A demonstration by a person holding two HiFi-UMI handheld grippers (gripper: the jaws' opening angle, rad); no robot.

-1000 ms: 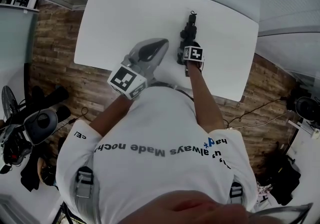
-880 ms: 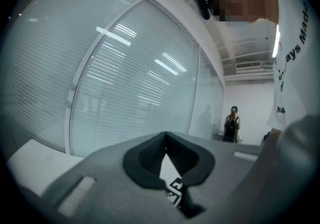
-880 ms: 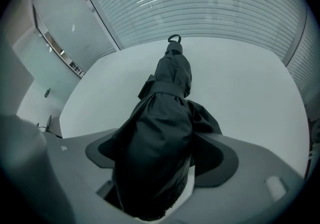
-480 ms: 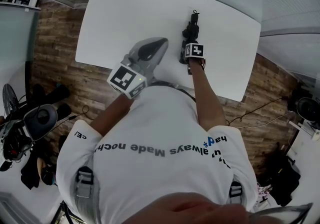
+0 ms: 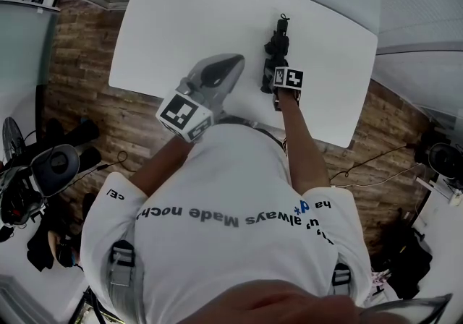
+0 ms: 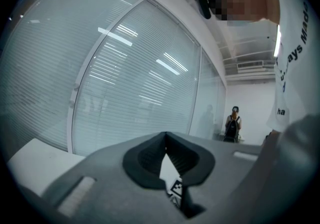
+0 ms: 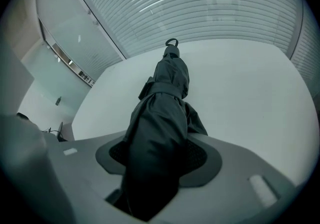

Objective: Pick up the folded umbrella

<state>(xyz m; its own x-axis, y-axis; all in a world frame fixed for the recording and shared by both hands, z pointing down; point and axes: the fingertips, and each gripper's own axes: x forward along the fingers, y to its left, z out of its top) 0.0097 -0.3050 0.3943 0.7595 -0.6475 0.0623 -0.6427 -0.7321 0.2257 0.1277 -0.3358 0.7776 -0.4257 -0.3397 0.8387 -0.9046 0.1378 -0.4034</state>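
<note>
**Right hand-held gripper clenched on the umbrella**

Its jaws clamp the umbrella's near end, probably so the bundle lifts as one along its length. The strap loop points to 12 o'clock, and that far end seems to rest on the tabletop. At its 9 o'clock the left hand-held gripper idles, pinched together on nothing. The white tabletop is otherwise bare. Beyond it are a wood floor and glass walls with blinds.
</note>
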